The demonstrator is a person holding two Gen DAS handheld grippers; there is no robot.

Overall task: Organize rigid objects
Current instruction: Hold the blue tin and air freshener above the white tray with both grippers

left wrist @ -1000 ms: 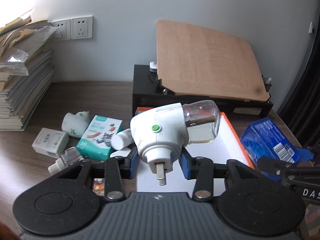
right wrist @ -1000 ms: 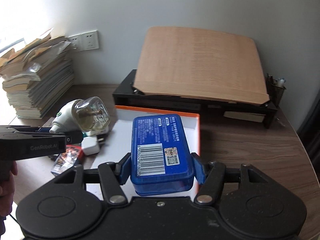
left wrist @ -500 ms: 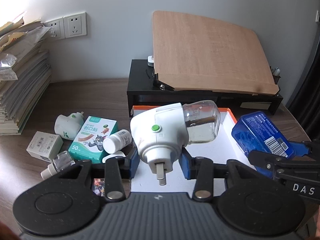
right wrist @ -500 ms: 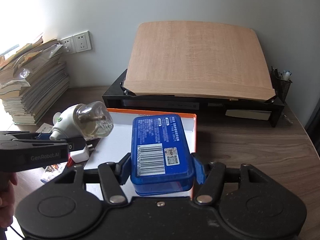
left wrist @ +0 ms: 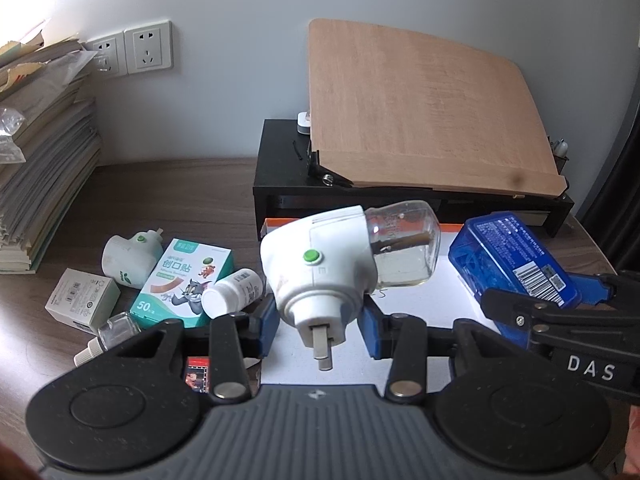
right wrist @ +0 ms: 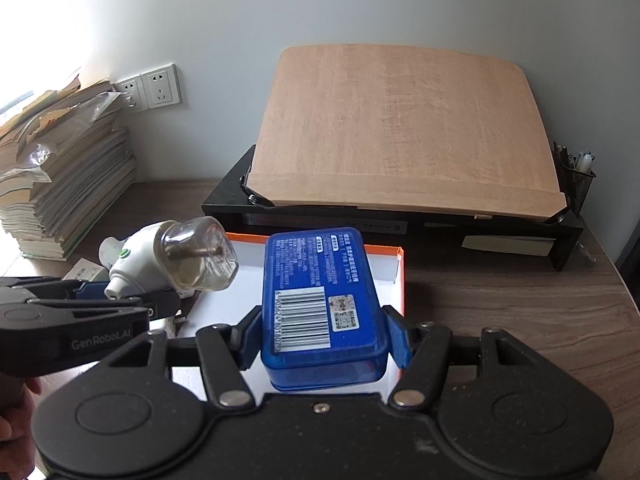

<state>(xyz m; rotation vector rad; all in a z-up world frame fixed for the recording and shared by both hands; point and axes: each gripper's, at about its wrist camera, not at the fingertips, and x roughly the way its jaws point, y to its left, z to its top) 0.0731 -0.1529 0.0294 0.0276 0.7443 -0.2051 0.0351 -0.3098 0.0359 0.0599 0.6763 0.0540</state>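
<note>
Both tilted down over the tray (right wrist: 394,280): left hand-held gripper (left wrist: 318,326) at lower centre clamped the vaporizer (left wrist: 320,268), right hand-held gripper (right wrist: 320,344) squeezed the blue box (right wrist: 320,292).

Pale grey wall (right wrist: 360,0), daylight strongest at upper left. Double wall socket (left wrist: 136,50) beside a tall paper stack (right wrist: 60,176). Dark wood-grain counter (right wrist: 500,300). Black riser (left wrist: 280,176) against the wall carries a tilted wooden board (right wrist: 400,128).

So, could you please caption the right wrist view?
Right tool grips a blue case above the orange-rimmed box.
</note>
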